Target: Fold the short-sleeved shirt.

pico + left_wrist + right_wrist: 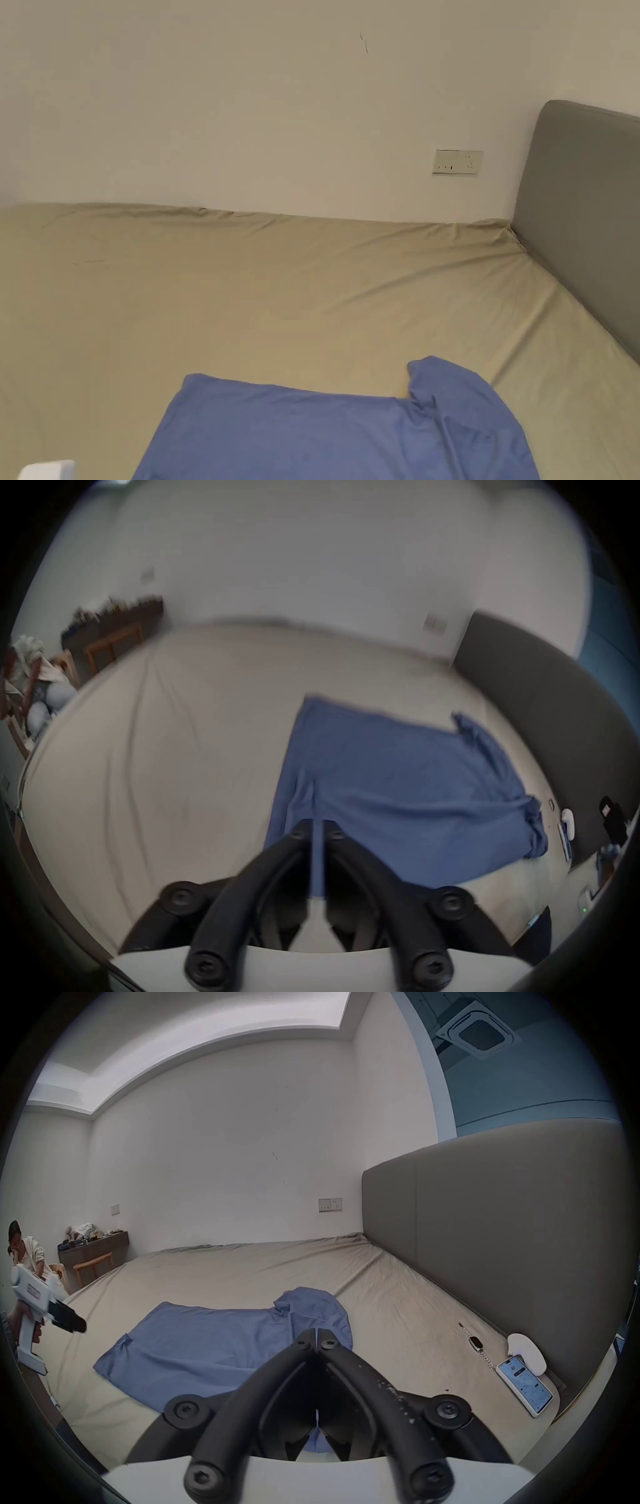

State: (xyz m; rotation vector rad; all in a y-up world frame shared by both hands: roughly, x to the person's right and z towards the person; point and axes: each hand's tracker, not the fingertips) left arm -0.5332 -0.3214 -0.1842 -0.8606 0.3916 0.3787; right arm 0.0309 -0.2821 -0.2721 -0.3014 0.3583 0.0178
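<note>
**A:** Two grippers. How do the fingers stand?

**B:** On the right gripper the fingers meet at the tips with nothing between them, above the near edge of the shirt. On the left gripper the fingers leave a narrow slit. Blue cloth shows through it, but the right gripper view has that gripper up in the air off the shirt's hem side, gripping nothing.

**A:** Where does the shirt lie?

**B:** It is spread on the bed, on the near half, toward the headboard. The hem end points away from the headboard, and the far sleeve is rumpled and partly turned over.

**A:** How much room is around it?

**B:** Bare sheet runs from the shirt's far edge to the wall and off the hem end to the bed's side. A strip of sheet also lies between the collar end and the headboard.

**A:** Anything cut off or unclear?

**B:** The head view crops the shirt's near part, and I cannot identify the white corner at its bottom left. The left gripper view is blurred, and its own fingers cover the shirt's near edge.

**A:** What else is nearby?

**B:** A phone, a watch and a white rounded object lie on the sheet beside the headboard, apart from the shirt. A socket sits on the wall. Past the bed's far corner are a dark desk, a wooden chair and a seated person.
</note>
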